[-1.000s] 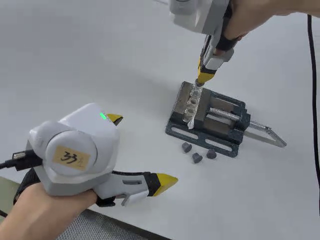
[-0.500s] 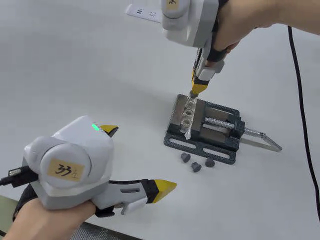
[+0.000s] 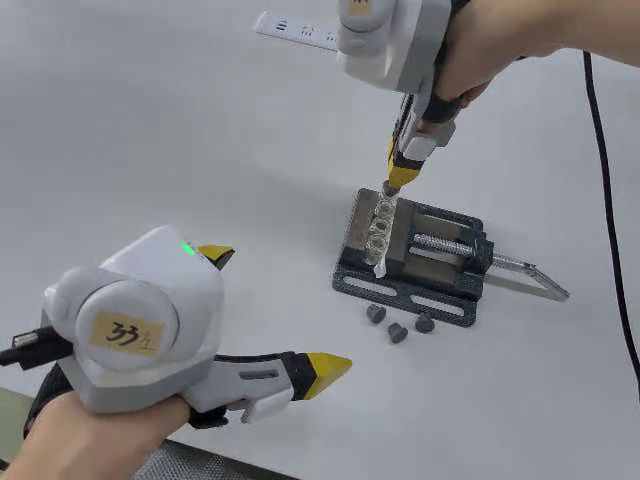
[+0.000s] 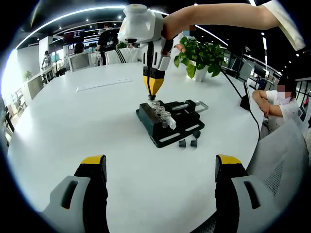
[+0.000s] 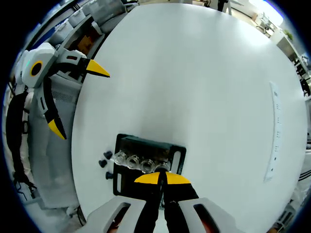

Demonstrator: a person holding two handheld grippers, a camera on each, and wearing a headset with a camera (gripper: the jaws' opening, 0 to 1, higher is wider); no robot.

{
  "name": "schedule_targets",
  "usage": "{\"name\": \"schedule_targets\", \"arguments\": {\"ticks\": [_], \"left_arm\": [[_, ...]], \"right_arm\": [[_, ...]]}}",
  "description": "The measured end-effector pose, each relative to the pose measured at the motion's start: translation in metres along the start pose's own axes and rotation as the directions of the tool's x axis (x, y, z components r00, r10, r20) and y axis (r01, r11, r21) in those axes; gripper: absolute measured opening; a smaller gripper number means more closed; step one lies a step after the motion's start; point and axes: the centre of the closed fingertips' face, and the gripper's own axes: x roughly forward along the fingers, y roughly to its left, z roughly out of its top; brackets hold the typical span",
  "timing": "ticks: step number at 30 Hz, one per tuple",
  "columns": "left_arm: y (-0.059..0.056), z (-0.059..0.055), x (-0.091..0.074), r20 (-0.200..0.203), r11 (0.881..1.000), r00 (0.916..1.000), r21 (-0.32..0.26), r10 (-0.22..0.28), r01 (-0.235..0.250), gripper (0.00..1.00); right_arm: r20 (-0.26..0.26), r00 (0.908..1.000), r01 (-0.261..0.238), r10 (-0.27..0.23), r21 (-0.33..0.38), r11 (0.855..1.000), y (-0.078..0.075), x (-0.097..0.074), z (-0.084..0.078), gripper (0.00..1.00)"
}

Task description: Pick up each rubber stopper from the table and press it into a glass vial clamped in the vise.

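Now three dark stoppers point(image 3: 398, 326) lie by the vise point(image 3: 440, 270), which clamps perhaps four clear vials point(image 3: 381, 228). The right gripper point(image 3: 392, 183) pinches a fourth stopper point(image 3: 388, 191); the left gripper point(image 4: 160, 162) gapes wide.

Bright, even overhead light is spread across the white table point(image 3: 150, 120), and only faint, soft shadows are cast around the vise point(image 3: 445, 288). The head view is rendered sharp throughout. In the left gripper view, curved ceiling light strips point(image 4: 73, 16) are recorded. Straight lines are bowed toward the edges of both gripper views, and far corners are blown out to white.
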Motion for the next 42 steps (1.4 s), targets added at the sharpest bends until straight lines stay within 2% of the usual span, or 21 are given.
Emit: {"name": "schedule_targets", "arguments": {"ticks": [11, 20, 28, 30, 32, 36, 39, 42], "left_arm": [[-0.001, -0.002, 0.000, -0.003, 1.000, 1.0000, -0.004, -0.002, 0.002, 0.91], [0.000, -0.003, -0.001, -0.004, 1.000, 1.0000, -0.003, -0.001, 0.001, 0.91], [-0.002, -0.006, -0.001, -0.009, 1.000, 1.0000, -0.003, -0.003, 0.003, 0.91], [-0.002, -0.006, 0.000, -0.011, 1.000, 0.9999, -0.004, -0.004, 0.004, 0.91], [-0.002, -0.007, 0.000, -0.014, 1.000, 0.9999, -0.005, -0.007, 0.007, 0.91], [-0.003, -0.007, 0.001, -0.013, 1.000, 0.9999, -0.004, -0.009, 0.009, 0.91], [-0.004, -0.007, 0.001, -0.011, 1.000, 0.9999, -0.005, -0.009, 0.009, 0.91], [-0.004, -0.008, 0.002, -0.013, 1.000, 0.9999, -0.007, -0.011, 0.011, 0.91]], "right_arm": [[0.005, 1.0000, 0.001, -0.001, -0.013, 1.000, -0.001, 0.001, 0.001, 0.00], [0.051, 0.9987, 0.001, 0.000, -0.020, 1.000, 0.002, 0.000, 0.001, 0.00], [0.069, 0.9976, 0.009, -0.006, -0.042, 0.999, 0.004, -0.002, 0.001, 0.00], [0.073, 0.9973, -0.006, 0.010, -0.047, 0.999, 0.007, -0.003, 0.000, 0.00], [0.099, 0.9951, -0.006, 0.009, -0.032, 0.999, 0.007, -0.006, 0.004, 0.00], [0.096, 0.9954, 0.006, -0.002, -0.043, 0.999, 0.007, -0.007, 0.004, 0.00], [0.089, 0.9960, -0.006, 0.010, -0.043, 0.999, 0.009, -0.005, 0.002, 0.00], [0.089, 0.9960, -0.006, 0.009, -0.036, 0.999, 0.003, -0.002, 0.001, 0.00]]}}
